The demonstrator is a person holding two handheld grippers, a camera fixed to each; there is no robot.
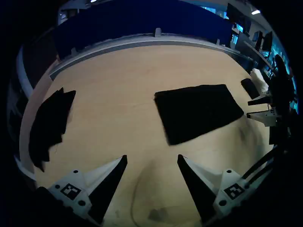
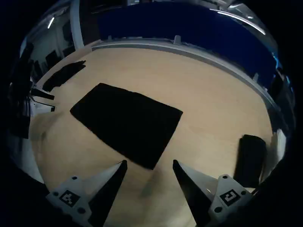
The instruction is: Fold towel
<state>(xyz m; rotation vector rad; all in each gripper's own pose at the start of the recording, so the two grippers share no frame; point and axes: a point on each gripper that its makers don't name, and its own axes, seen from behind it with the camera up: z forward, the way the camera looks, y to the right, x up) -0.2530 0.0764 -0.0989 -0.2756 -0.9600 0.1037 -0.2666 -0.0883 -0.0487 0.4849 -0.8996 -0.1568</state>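
1. Markings. Each finger of my left tool (image 1: 152, 155) carries one square black-and-white code tag (image 1: 71, 190), two tags in all. My right tool (image 2: 149, 160) carries two of the same kind. I cannot read any lettering on them.

2. Tool state. The left tool's jaws stand wide apart and hold nothing. The right tool's jaws are equally wide and empty. Both hang above the pale wooden surface (image 1: 125, 87) without touching the cloth.

3. Task item. One black towel (image 1: 199, 111) lies flat on the surface as a neat rectangle. In the left gripper view it sits ahead and to the right of the fingers. In the right gripper view it lies just ahead of the fingertips, slightly left.

4. Other items, counted.
- One rumpled dark cloth (image 1: 51, 125) near the left edge of the surface, well apart from the towel.
- One small dark folded piece (image 2: 250, 159) near the right edge.
- One blue partition (image 1: 144, 19) along the far edge.

5. Cross view. The left gripper view shows the right tool at the right edge, beside the towel, its jaws apart.
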